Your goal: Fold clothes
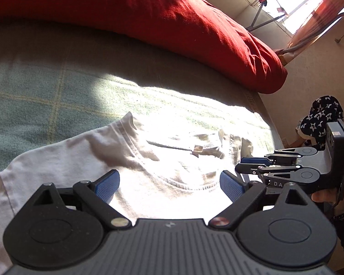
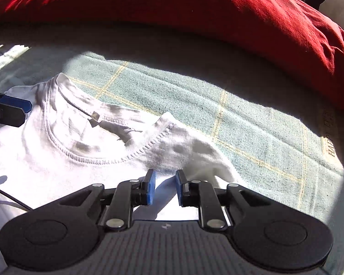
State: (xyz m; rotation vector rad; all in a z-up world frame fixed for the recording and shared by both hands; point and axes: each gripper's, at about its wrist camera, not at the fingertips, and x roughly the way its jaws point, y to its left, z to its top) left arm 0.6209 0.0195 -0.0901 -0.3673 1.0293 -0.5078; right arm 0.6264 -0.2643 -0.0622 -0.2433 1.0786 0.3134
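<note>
A white T-shirt (image 1: 160,160) (image 2: 68,142) lies spread on the bed, its neckline and label facing up in bright sun. My left gripper (image 1: 169,184) hovers open and wide over the collar with nothing between its blue pads. My right gripper (image 2: 165,186) is over the shirt's shoulder by the collar's right end. Its pads stand a narrow gap apart, with only the shirt's surface showing beneath them. From the left wrist view the right gripper (image 1: 240,165) sits at the shirt's right edge, held by a hand (image 1: 321,197). One finger (image 2: 13,102) of the left gripper shows at the left edge.
A green checked blanket (image 1: 45,91) (image 2: 240,114) covers the bed. A big red pillow (image 1: 149,11) (image 2: 217,11) lies along the far side. The bed's edge drops off at the right, where a dark star-patterned cloth (image 1: 321,116) sits. A window and drying rack (image 1: 275,4) stand beyond.
</note>
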